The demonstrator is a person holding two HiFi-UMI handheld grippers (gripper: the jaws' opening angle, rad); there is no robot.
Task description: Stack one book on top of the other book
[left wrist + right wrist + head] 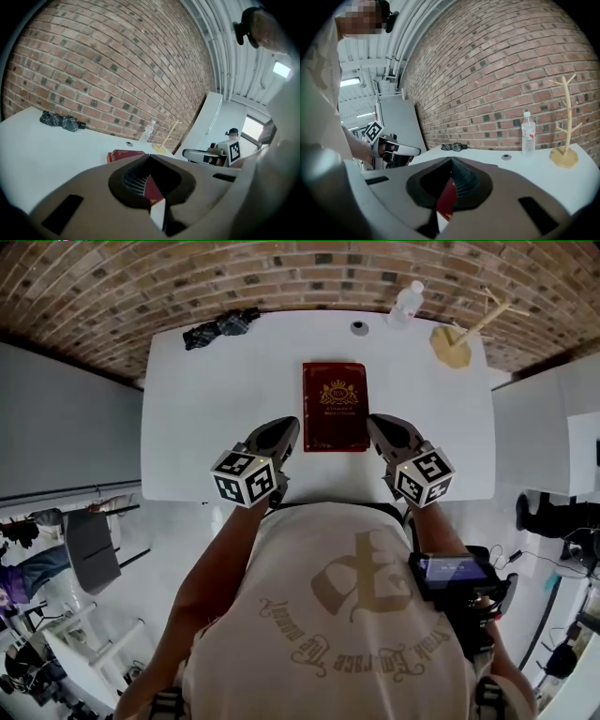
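Maroon gold-crested hardcover book (335, 407) lay square on the white table (206, 409), perhaps already stacked, which would explain the left gripper (287, 427) and right gripper (378, 423) flanking it with jaws together, empty.

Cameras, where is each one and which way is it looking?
Head view: on the person's head, looking down at table and red book; shirt, arms, left claw, right claw show.
Left gripper view: rides left claw, faces brick wall; that claw shows.
Right gripper view: rides right claw, faces same wall; that claw shows.
All share the book.
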